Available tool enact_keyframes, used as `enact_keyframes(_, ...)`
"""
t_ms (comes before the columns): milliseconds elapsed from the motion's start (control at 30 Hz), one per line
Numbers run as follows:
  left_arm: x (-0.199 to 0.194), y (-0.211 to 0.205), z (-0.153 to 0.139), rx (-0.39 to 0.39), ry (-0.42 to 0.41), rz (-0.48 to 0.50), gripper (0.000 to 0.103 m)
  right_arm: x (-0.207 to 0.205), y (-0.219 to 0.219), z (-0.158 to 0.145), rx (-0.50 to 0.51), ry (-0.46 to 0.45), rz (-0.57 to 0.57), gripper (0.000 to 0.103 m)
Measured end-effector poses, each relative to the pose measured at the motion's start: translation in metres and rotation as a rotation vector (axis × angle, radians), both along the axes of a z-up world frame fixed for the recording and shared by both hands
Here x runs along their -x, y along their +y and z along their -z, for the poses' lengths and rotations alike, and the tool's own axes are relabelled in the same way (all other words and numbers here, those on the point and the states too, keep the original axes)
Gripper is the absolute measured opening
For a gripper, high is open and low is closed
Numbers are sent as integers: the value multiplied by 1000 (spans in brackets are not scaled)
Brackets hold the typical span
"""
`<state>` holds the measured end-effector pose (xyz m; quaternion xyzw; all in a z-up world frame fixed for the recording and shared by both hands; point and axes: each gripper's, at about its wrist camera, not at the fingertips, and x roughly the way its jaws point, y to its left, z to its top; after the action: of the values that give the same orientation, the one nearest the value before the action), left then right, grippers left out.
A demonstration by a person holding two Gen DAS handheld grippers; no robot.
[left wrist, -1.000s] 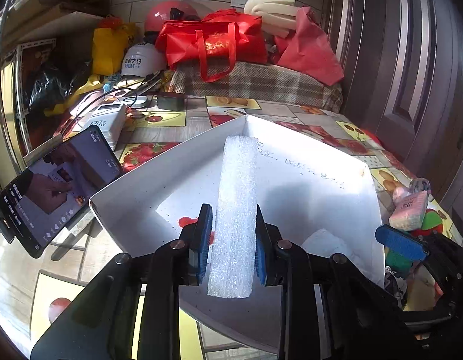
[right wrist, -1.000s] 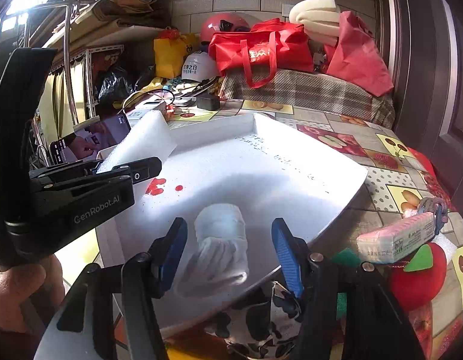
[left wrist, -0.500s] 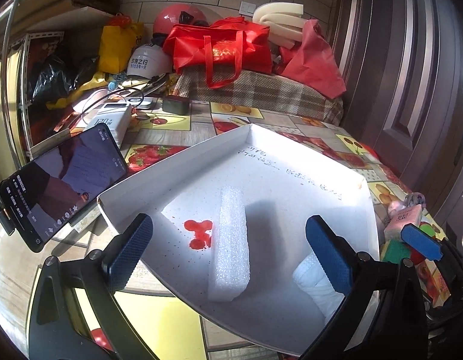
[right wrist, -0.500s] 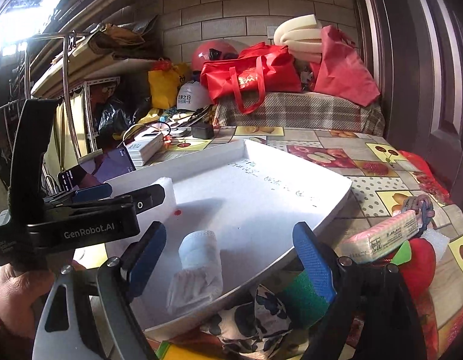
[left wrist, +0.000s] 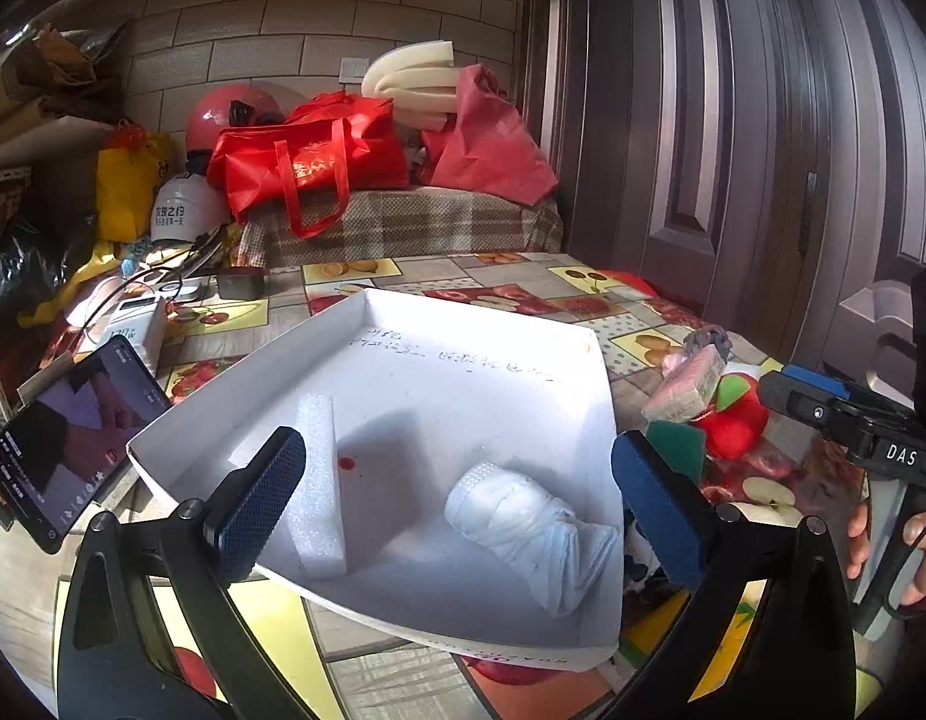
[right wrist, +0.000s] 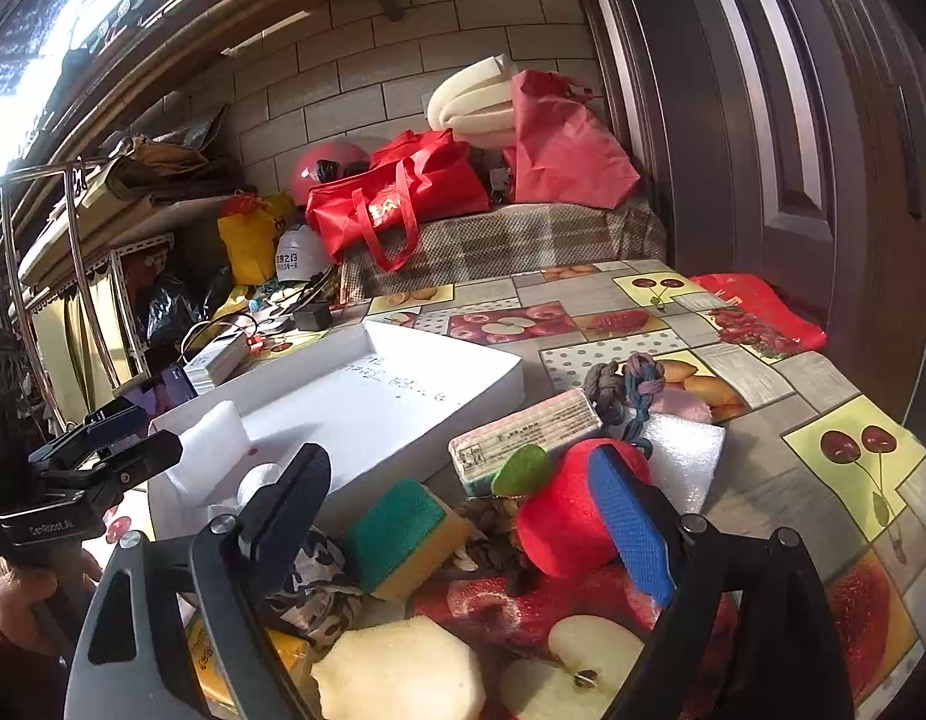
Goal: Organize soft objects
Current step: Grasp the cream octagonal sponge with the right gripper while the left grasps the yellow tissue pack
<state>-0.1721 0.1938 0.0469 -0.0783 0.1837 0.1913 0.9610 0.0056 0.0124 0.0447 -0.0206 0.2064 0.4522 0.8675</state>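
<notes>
A white tray (left wrist: 493,324) sits on the fruit-print table. In it lie a white foam strip (left wrist: 315,480) at the left and a rolled white cloth (left wrist: 523,525) at the front right. My left gripper (left wrist: 456,504) is open and empty above the tray's near edge. My right gripper (right wrist: 469,516) is open and empty over a pile beside the tray: a green-yellow sponge (right wrist: 402,534), a red plush apple (right wrist: 571,504), a tissue pack (right wrist: 523,438), a knotted rope toy (right wrist: 625,384) and a white foam block (right wrist: 685,456).
A phone (left wrist: 60,444) on a stand is left of the tray. Red bags (left wrist: 306,162), helmets and foam rolls are piled at the table's far end. A dark door (left wrist: 733,120) is on the right. A patterned cloth (right wrist: 318,576) lies by the sponge.
My left gripper opened, left the foam strip in the tray and drew back. My right gripper pulled away from the rolled cloth and swung right over the pile.
</notes>
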Motion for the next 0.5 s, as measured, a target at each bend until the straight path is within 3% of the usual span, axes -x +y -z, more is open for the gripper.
enact_keyframes(133,-3,-45,1,-27,55,254,103,-25,-28,2,32,49,12,103)
enact_keyframes(233,-8,-80,5,-66,134,422,103,-18,-38,-1,47,28,-77,103)
enact_keyframes(400,-29,-112,18,-122,307,517,103,18,-24,2,168,-77,-272,103)
enact_keyframes(500,-39,-117,28,-120,382,531,103,24,-9,9,255,-79,-344,103)
